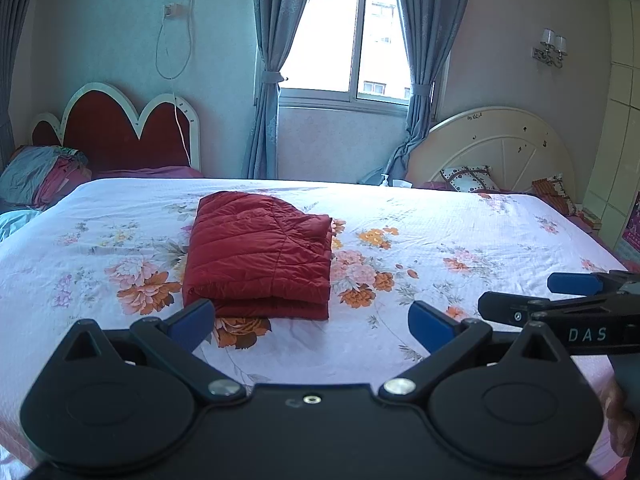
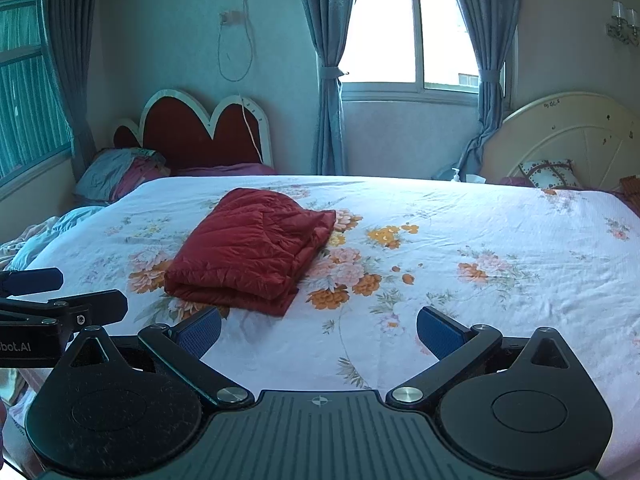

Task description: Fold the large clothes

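A dark red quilted jacket (image 1: pixel 260 252) lies folded into a thick rectangle on the floral bedsheet (image 1: pixel 460 240), left of the bed's middle. It also shows in the right wrist view as the jacket (image 2: pixel 248 252). My left gripper (image 1: pixel 312 324) hangs open just short of the jacket's near edge, nothing between its blue pads. My right gripper (image 2: pixel 318 332) is open too, held to the right of the jacket and clear of it. Each gripper shows side-on at the edge of the other's view: the right gripper (image 1: pixel 560 300) and the left gripper (image 2: pixel 60 300).
A red heart-shaped headboard (image 1: pixel 120 128) and stacked pillows (image 1: pixel 40 176) stand at the far left. A cream round headboard (image 1: pixel 500 152) with a patterned cushion (image 1: pixel 468 178) is at the far right. A curtained window (image 1: pixel 352 40) fills the back wall. A hand (image 1: pixel 620 420) shows at the right edge.
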The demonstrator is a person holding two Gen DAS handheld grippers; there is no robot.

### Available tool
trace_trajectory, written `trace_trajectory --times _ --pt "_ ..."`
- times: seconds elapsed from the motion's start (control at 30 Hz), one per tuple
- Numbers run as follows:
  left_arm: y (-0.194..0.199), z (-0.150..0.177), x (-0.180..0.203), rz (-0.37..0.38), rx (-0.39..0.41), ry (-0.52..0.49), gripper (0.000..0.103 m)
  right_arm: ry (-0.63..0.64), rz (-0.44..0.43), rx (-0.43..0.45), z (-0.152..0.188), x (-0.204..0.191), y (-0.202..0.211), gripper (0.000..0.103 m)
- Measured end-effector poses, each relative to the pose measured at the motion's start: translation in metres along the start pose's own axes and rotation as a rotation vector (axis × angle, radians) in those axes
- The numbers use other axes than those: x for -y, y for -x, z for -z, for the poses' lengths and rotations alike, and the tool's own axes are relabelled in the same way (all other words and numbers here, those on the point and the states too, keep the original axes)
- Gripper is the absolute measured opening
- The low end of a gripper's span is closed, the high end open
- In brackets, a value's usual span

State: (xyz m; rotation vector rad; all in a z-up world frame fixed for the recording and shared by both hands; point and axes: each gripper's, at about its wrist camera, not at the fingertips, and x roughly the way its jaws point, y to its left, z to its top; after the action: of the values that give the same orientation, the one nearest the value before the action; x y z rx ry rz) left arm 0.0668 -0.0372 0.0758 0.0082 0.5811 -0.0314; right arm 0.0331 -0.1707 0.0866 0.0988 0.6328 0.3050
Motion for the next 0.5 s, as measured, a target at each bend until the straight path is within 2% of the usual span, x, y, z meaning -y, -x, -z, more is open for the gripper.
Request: trace_trajectory --times 0.5 --pt "-0.0013 -0.0007 -0.0030 0.000 0.006 -0.010 0.102 0.008 -0.004 -0.003 0.0006 -0.0055 -0.0027 0.103"
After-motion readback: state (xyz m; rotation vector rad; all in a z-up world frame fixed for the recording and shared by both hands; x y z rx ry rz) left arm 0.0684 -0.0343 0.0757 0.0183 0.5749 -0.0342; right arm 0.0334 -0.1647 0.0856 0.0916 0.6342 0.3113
